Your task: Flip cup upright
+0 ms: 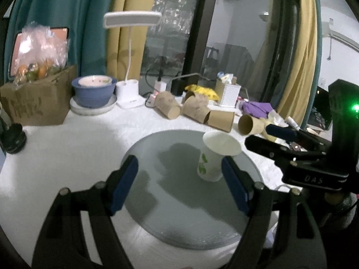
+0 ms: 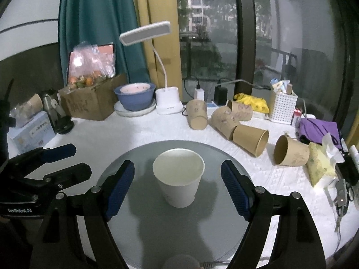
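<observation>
A white paper cup with green print (image 1: pixel 213 157) stands upright, mouth up, on a round grey glass disc (image 1: pixel 175 201). In the right wrist view the cup (image 2: pixel 179 179) sits centred between the open blue-padded fingers of my right gripper (image 2: pixel 178 188), apart from both pads. My left gripper (image 1: pixel 179 186) is open and empty; the cup stands just beside its right pad (image 1: pixel 233 186). The right gripper shows at the right of the left wrist view (image 1: pixel 276 139), and the left gripper at the left of the right wrist view (image 2: pixel 60 159).
Several brown paper cups (image 2: pixel 251 139) lie on their sides behind the disc on the white tablecloth. Further back stand a white desk lamp (image 2: pixel 167 103), a blue bowl (image 2: pixel 134 98), a cardboard box (image 2: pixel 89 105) and a white basket (image 2: pixel 283 107). A tissue pack (image 2: pixel 320 168) lies right.
</observation>
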Demonstrator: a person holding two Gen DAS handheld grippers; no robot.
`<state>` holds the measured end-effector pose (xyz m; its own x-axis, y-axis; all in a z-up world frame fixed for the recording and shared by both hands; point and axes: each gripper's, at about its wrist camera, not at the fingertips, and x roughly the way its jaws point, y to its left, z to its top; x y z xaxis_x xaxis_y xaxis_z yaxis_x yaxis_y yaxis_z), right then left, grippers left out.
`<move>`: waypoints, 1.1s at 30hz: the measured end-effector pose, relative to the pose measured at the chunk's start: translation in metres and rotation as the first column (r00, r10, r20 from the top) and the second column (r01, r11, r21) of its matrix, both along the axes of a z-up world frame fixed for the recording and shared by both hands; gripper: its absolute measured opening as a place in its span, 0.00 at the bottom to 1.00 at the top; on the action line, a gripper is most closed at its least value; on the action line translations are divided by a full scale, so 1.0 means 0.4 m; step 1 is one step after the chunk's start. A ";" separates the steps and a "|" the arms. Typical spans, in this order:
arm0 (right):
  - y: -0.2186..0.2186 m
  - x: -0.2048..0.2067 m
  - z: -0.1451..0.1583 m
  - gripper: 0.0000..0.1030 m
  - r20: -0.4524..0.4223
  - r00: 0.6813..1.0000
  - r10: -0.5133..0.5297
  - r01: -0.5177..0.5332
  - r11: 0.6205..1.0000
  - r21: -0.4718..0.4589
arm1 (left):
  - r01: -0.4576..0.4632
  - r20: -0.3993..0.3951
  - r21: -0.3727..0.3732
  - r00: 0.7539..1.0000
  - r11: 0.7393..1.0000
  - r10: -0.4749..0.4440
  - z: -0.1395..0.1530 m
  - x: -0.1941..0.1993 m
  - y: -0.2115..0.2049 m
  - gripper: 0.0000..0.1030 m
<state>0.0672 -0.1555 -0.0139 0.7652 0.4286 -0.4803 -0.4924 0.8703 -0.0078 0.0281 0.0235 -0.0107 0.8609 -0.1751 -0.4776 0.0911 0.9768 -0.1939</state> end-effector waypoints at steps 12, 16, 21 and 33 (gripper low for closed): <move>-0.031 -0.065 0.061 0.80 0.076 0.997 -0.017 0.015 0.999 0.032 | 0.011 0.085 0.041 0.996 0.999 -0.015 0.069 -0.054 -0.025 0.77; -0.038 -0.080 0.074 0.80 0.091 0.996 -0.020 0.017 0.999 0.036 | -0.003 0.109 0.068 0.994 0.998 -0.005 0.083 -0.072 -0.034 0.77; -0.039 -0.092 0.084 0.80 0.106 0.994 -0.020 0.016 0.999 0.037 | -0.041 0.136 0.105 0.990 0.994 0.027 0.092 -0.082 -0.038 0.80; -0.042 -0.100 0.090 0.80 0.116 0.993 -0.019 0.014 0.999 0.039 | -0.082 0.173 0.114 0.983 0.990 0.061 0.103 -0.099 -0.031 0.93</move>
<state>0.0271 -0.1723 0.0220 0.8221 0.4317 -0.3712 -0.4756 0.8791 -0.0310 -0.0114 0.0113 0.0303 0.9391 -0.0606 -0.3382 0.0417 0.9972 -0.0628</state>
